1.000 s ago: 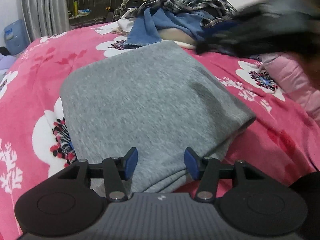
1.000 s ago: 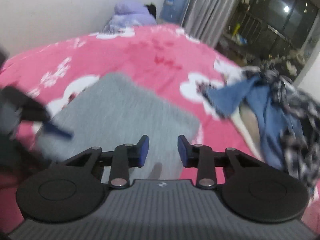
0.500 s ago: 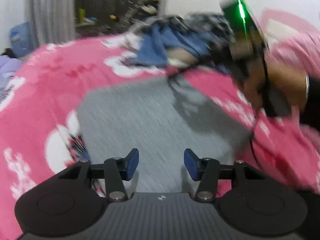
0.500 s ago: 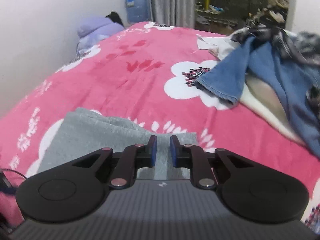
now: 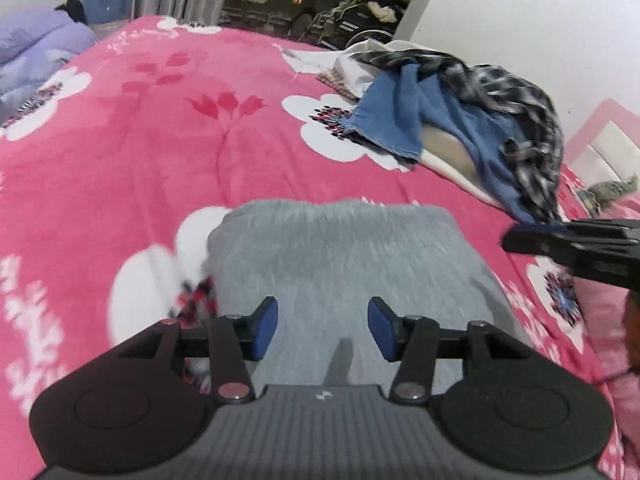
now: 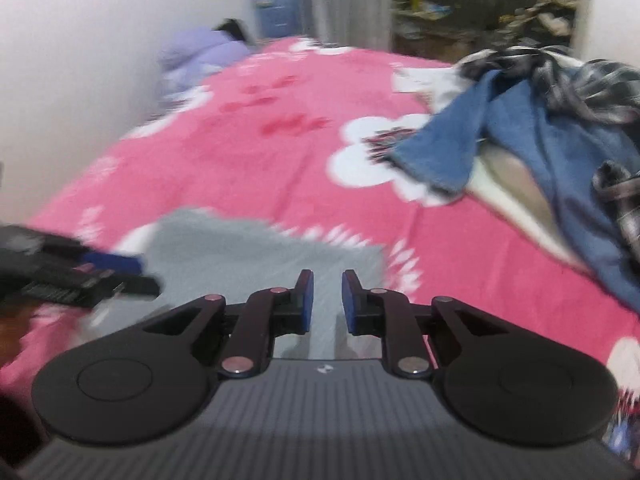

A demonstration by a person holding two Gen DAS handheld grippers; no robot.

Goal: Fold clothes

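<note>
A folded grey garment lies on the pink flowered bedspread. My left gripper hovers over its near end, open, with nothing between the blue pads. The right gripper juts in from the right edge, beside the garment's far right corner. In the right wrist view my right gripper stands over the grey garment with only a narrow gap between its pads and no cloth in it. The left gripper shows blurred at the left edge.
A heap of unfolded clothes, with blue jeans, a dark plaid shirt and something white, lies at the back right of the bed. A purple quilted item sits far left by the wall. A person's hand shows at the right edge.
Both cameras rolled and shifted. The right gripper swept across the grey garment and now sits by its right corner, jaws narrower than a second ago. The left jaws kept their width.
</note>
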